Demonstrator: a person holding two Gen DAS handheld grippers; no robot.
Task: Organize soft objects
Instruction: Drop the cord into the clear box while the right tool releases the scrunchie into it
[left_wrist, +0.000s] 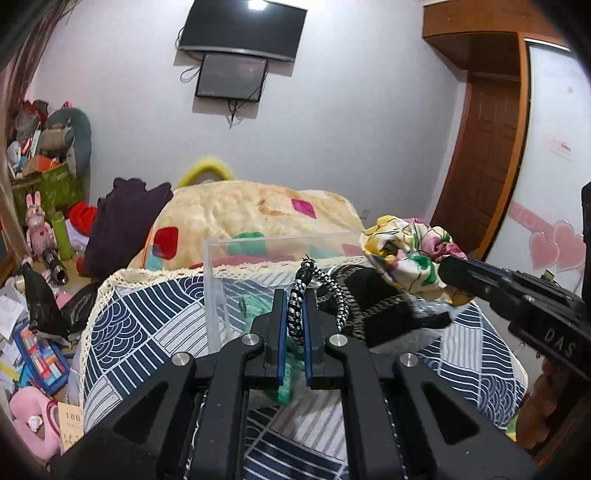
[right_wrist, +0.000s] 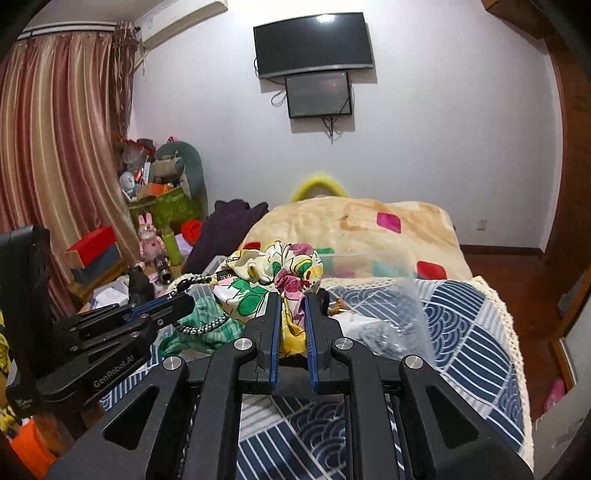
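My left gripper (left_wrist: 294, 295) is shut on a black-and-white braided cord (left_wrist: 297, 306) that loops up and over to the right; the gripper also shows in the right wrist view (right_wrist: 186, 301). My right gripper (right_wrist: 291, 295) is shut on a floral fabric scrunchie (right_wrist: 273, 277), held above a clear plastic box (left_wrist: 236, 280). In the left wrist view the right gripper (left_wrist: 448, 269) comes in from the right with the scrunchie (left_wrist: 410, 254). A green knitted item (right_wrist: 203, 325) lies in the box. A black soft object (left_wrist: 384, 310) lies beside the cord.
The box stands on a blue-and-white patterned cloth (left_wrist: 147, 325) with a lace edge. Behind it lies a cream blanket (left_wrist: 251, 210) with coloured patches. Toys, boxes and papers clutter the floor at the left (left_wrist: 37, 258). A wooden door (left_wrist: 480, 155) is at the right.
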